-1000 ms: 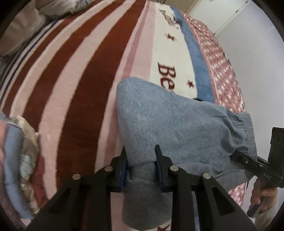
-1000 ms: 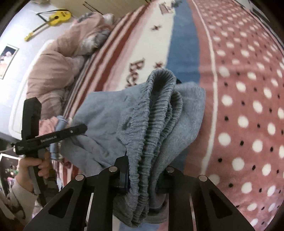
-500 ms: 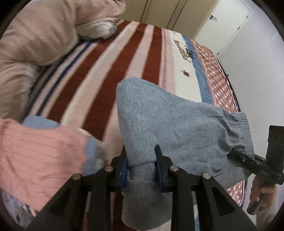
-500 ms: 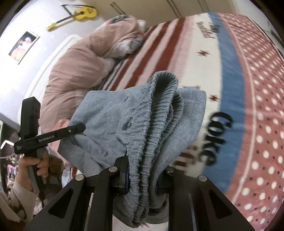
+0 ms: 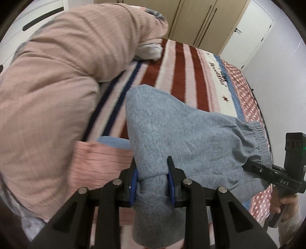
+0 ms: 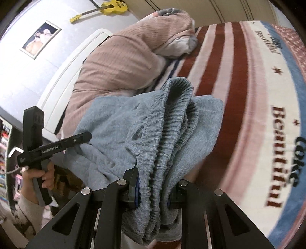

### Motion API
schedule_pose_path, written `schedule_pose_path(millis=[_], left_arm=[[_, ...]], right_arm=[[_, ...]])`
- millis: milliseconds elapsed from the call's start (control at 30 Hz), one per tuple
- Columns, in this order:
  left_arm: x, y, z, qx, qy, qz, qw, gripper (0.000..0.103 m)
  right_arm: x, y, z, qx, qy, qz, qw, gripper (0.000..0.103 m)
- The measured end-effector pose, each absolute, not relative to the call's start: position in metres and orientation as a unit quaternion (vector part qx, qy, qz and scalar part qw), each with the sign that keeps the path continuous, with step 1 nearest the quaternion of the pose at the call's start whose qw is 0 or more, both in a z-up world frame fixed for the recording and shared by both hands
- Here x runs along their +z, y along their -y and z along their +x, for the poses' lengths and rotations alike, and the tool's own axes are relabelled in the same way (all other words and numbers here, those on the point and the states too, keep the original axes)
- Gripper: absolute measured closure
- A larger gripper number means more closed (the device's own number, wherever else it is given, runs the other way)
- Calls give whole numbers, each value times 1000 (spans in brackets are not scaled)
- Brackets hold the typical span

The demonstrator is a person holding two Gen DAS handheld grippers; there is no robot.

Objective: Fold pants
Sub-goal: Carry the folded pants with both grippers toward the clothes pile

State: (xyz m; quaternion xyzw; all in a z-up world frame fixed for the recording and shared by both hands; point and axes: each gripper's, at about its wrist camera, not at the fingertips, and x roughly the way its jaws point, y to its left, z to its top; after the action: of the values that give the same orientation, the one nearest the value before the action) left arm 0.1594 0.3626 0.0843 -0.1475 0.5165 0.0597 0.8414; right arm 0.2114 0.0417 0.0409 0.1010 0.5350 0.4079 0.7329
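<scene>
The grey pants (image 5: 183, 134) are folded into a thick bundle and held in the air between both grippers, above the striped blanket (image 5: 183, 80). My left gripper (image 5: 152, 180) is shut on the leg-end fold of the pants. My right gripper (image 6: 153, 188) is shut on the gathered elastic waistband (image 6: 170, 122). The right gripper also shows in the left wrist view (image 5: 267, 172) at the pants' far right edge, and the left gripper shows in the right wrist view (image 6: 76, 138) at their left edge.
A big pink duvet (image 5: 57, 80) lies bunched along the head of the bed. A pink ribbed garment (image 5: 103, 162) over a blue one lies just under the left gripper. Wardrobe doors (image 5: 200, 21) stand behind the bed. A yellow ukulele (image 6: 107, 8) hangs on the wall.
Both grippers have carried the held pants toward the head of the bed; the duvet and the pile of folded clothes have come into view. The grips are unchanged.
</scene>
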Motion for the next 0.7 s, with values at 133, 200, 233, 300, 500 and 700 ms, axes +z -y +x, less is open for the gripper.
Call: schedule_pose_path(millis=[133, 200, 233, 300, 500, 700], left_arm=[[83, -407, 145, 68, -528, -142, 834, 80], [78, -421, 138, 70, -535, -142, 830, 80], [75, -427, 135, 71, -539, -143, 827, 80], [64, -438, 131, 72, -549, -152, 819, 80], [28, -451, 116, 69, -573, -170, 799, 80], [9, -451, 105, 78, -580, -165, 794, 78]], right_arm=[[40, -90, 198, 406, -541, 99, 730, 89], [39, -109, 191, 404, -548, 96, 726, 89], [38, -117, 187, 402, -552, 95, 724, 89], [33, -132, 182, 399, -562, 90, 719, 89], [13, -155, 173, 381, -587, 52, 712, 89], [-14, -156, 167, 364, -611, 46, 701, 89]])
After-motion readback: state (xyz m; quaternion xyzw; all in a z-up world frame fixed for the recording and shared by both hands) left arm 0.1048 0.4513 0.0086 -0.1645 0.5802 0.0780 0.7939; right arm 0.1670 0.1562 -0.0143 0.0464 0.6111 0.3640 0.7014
